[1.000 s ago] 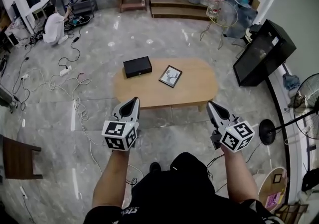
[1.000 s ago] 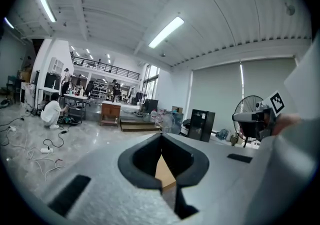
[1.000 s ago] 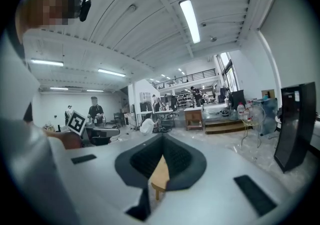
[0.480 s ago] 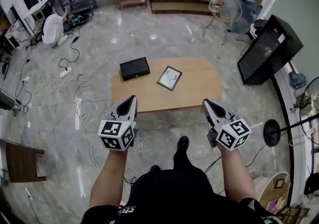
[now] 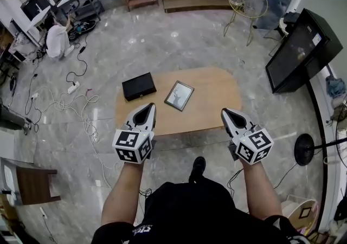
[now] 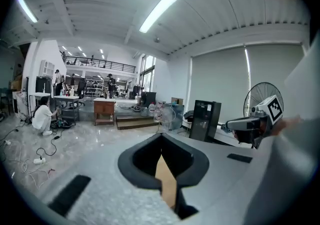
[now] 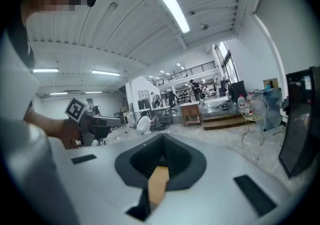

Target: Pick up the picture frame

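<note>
The picture frame (image 5: 179,95), a dark-edged rectangle with a pale deer print, lies flat on the oval wooden table (image 5: 217,94). Both grippers hover side by side at the table's near edge, pointing toward it. My left gripper (image 5: 147,109) is shut with nothing in it, just short of the frame's near left side. My right gripper (image 5: 226,113) is also shut and empty, further to the frame's right. In the left gripper view the shut jaws (image 6: 161,139) meet in a point, as do those of the right gripper (image 7: 161,140) in its own view. The frame itself is hidden in both gripper views.
A black box (image 5: 139,85) lies on the table left of the frame. A big black screen (image 5: 302,49) stands at the right, with a fan base (image 5: 303,148) near it. Cables (image 5: 62,94) trail over the floor at left, where a person (image 5: 55,40) crouches. A wire chair (image 5: 248,2) stands beyond.
The person has walked up to the table; both grippers, still shut, have come from the open floor to the table's near edge.
</note>
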Demonstrator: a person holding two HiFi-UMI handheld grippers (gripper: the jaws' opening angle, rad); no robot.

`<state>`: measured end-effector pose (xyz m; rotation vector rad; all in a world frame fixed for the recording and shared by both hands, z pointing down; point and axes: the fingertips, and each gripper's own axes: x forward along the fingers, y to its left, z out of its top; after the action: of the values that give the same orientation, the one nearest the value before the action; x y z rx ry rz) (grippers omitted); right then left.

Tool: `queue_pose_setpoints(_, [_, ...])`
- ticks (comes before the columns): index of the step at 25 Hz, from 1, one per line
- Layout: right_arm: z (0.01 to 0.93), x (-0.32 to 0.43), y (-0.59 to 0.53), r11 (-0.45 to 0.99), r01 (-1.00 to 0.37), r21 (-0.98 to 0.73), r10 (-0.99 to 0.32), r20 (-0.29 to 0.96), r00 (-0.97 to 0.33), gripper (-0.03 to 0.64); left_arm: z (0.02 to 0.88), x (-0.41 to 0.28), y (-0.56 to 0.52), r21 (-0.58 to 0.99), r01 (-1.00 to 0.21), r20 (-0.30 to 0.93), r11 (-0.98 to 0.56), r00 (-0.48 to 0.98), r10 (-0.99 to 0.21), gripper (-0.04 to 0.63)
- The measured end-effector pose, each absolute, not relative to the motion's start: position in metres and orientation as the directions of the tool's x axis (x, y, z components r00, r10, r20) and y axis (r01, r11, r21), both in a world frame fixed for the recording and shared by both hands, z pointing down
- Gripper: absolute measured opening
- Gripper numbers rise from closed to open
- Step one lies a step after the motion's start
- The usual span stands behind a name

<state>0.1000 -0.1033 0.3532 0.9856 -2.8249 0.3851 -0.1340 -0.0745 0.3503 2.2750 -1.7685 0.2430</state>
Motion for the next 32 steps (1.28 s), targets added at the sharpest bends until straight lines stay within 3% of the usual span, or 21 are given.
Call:
queue_pose_setpoints(12, [0.393, 0.106, -0.172, 0.770, -0.575, -0.275, -0.527, 0.233, -0.817, 0.006, 0.379, -0.106, -0.148, 0.092, -0.969, 0.345, -0.229, 0.246, -0.906, 0.011])
queue_pose_setpoints(32, [0.391, 0.011, -0.269, 0.754, -0.631, -0.180, -0.553, 0.343, -0.759, 0.006, 0.424, -0.191, -0.243, 0.235, -0.933, 0.324, -0.271, 0.338, -0.884, 0.011])
